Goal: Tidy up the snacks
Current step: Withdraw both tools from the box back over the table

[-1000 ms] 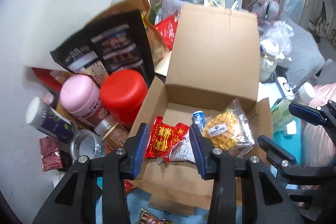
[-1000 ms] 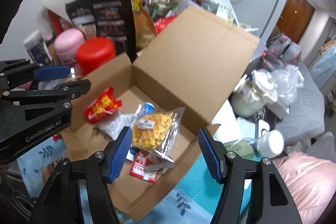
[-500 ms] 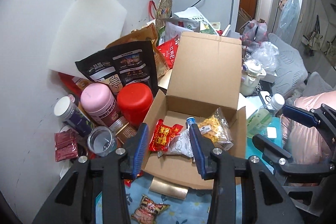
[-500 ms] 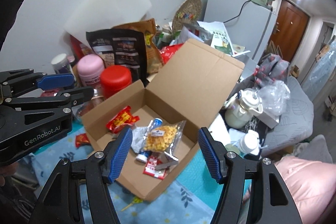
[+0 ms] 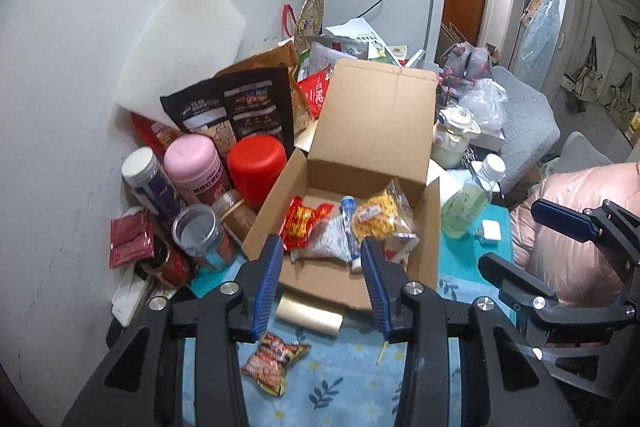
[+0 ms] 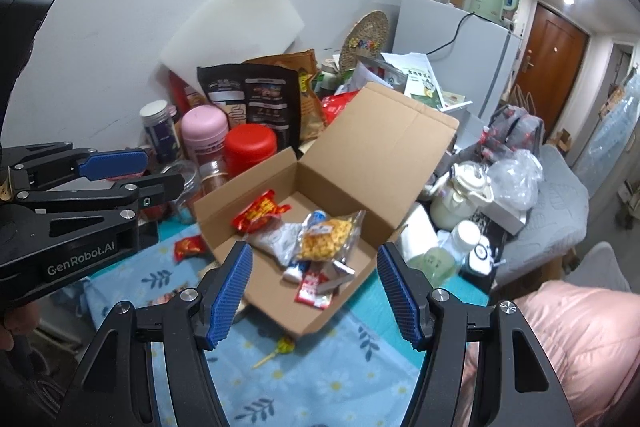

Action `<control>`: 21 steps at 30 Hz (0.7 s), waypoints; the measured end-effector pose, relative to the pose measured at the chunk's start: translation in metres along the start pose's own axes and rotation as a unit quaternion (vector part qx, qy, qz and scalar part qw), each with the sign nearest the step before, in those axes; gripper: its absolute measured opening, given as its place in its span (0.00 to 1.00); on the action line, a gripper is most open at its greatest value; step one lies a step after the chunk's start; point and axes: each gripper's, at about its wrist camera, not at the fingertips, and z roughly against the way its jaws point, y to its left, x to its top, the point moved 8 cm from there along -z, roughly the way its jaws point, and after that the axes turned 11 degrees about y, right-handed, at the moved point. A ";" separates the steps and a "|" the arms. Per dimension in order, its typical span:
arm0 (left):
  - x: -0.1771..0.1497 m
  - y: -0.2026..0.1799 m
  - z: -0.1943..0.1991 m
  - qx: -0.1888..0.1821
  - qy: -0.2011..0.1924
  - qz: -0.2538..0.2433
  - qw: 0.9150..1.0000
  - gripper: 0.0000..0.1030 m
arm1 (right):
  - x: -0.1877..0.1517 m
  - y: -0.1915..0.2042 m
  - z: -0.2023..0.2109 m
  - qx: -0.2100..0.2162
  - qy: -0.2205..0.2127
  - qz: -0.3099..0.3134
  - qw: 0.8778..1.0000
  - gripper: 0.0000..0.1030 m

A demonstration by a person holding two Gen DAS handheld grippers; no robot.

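An open cardboard box (image 5: 366, 131) (image 6: 384, 147) stands on the blue flowered cloth with its lid up. Inside lie a red snack packet (image 5: 302, 221) (image 6: 258, 213), a yellow snack bag (image 5: 378, 215) (image 6: 324, 243), a white packet (image 5: 328, 247) and a small red-and-white sachet (image 6: 314, 291). My left gripper (image 5: 322, 285) hovers open and empty over the box's near wall. Above the box's near corner, my right gripper (image 6: 315, 295) is open wider and also empty. On the cloth outside the box lie a loose snack packet (image 5: 274, 361), a small red packet (image 6: 188, 247) and a lollipop (image 6: 280, 349).
Left of the box stand a pink jar (image 5: 196, 167), a red jar (image 5: 256, 167), a clear jar (image 5: 198, 231) and a black bag (image 5: 236, 111) against the wall. To the right are a green bottle (image 5: 466, 203), a white teapot (image 5: 456, 135) and a pink quilt (image 5: 580, 239).
Both grippers have drawn back and up from the box, so it looks smaller and the cloth with the loose packets has come into view. Neither jaw gap has changed.
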 end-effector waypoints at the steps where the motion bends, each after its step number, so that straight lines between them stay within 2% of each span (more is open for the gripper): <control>1: -0.006 0.000 0.001 -0.002 0.003 0.000 1.000 0.39 | -0.004 0.002 0.001 0.003 0.001 -0.001 1.000 0.63; 10: -0.054 0.004 -0.003 -0.023 0.031 0.004 0.999 0.39 | -0.043 0.022 0.000 0.031 0.016 -0.012 0.999 0.63; 21: -0.113 0.023 -0.041 -0.055 0.073 0.031 0.995 0.39 | -0.111 0.038 -0.046 0.085 0.087 -0.085 0.989 0.63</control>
